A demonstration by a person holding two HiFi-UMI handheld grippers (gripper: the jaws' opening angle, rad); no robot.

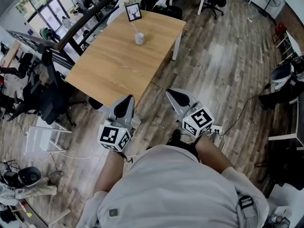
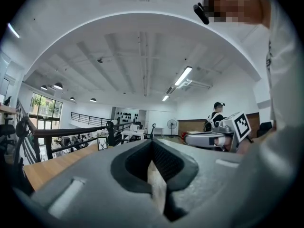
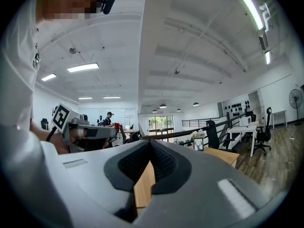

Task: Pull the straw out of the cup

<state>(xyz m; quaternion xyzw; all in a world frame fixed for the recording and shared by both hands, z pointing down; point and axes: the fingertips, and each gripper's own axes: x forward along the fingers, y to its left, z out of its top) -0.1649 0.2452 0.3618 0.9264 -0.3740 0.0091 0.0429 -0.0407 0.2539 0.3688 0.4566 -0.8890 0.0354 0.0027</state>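
Toward the far end of the wooden table, just before the picture frame, stands the cup with its straw upright. My left gripper and right gripper hang level short of the near corner, jaws pressed together, empty, because the reach is not yet begun.

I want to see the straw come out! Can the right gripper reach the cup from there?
Probably not yet. The right gripper hangs short of the wooden table, and the cup stands near its far end. Nothing blocks the way.
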